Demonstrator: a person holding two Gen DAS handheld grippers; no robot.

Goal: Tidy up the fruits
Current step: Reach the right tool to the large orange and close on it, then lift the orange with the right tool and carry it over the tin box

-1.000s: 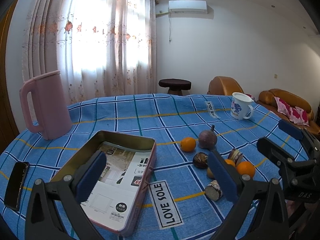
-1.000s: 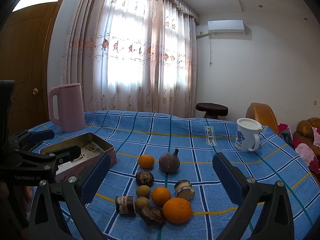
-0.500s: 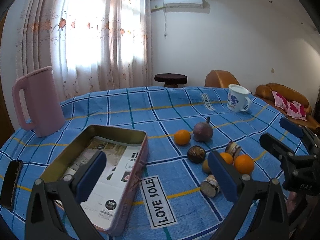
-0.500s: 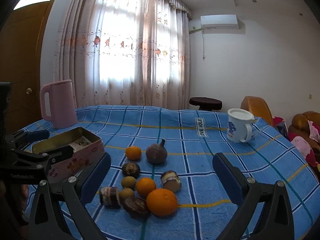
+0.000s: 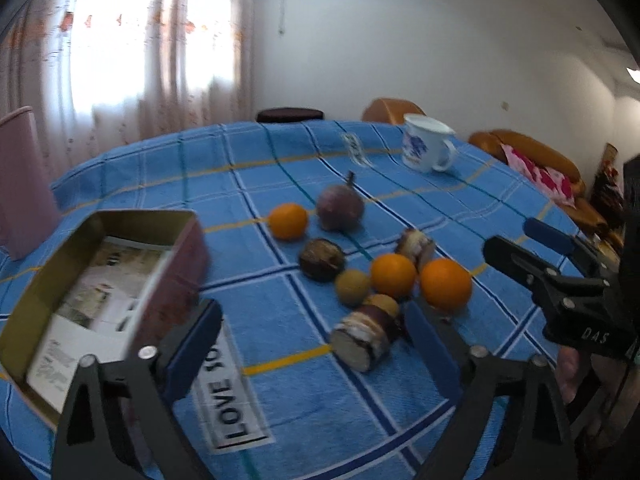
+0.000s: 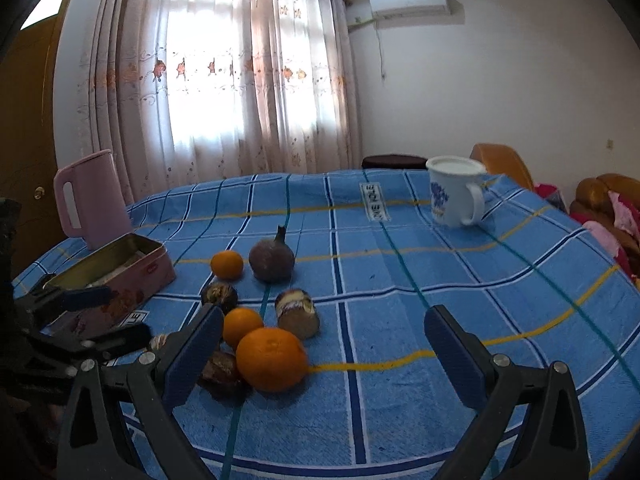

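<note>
Several fruits lie in a cluster on the blue checked tablecloth: a large orange (image 5: 446, 283) (image 6: 271, 358), a smaller orange (image 5: 393, 275) (image 6: 241, 324), a third orange (image 5: 288, 221) (image 6: 227, 265), a purple round fruit with a stem (image 5: 340, 208) (image 6: 271, 261), dark brown fruits (image 5: 321, 259) (image 6: 219, 295) and cut cylindrical pieces (image 5: 366, 336) (image 6: 298, 313). An open rectangular tin (image 5: 188, 248) (image 6: 132, 268) stands to their left. My left gripper (image 5: 312, 352) is open, low over the cloth just before the cluster. My right gripper (image 6: 324, 354) is open, with the large orange near its left finger.
A white mug with a blue print (image 5: 425, 154) (image 6: 456, 196) stands at the far right of the table. A pink jug (image 6: 90, 200) stands behind the tin. Sofas (image 5: 532, 164) lie beyond the table's right edge.
Both grippers have moved forward and lower toward the fruit cluster, which now looks larger. The left view swung right, pushing tin and jug leftward. Both grippers stay open.
</note>
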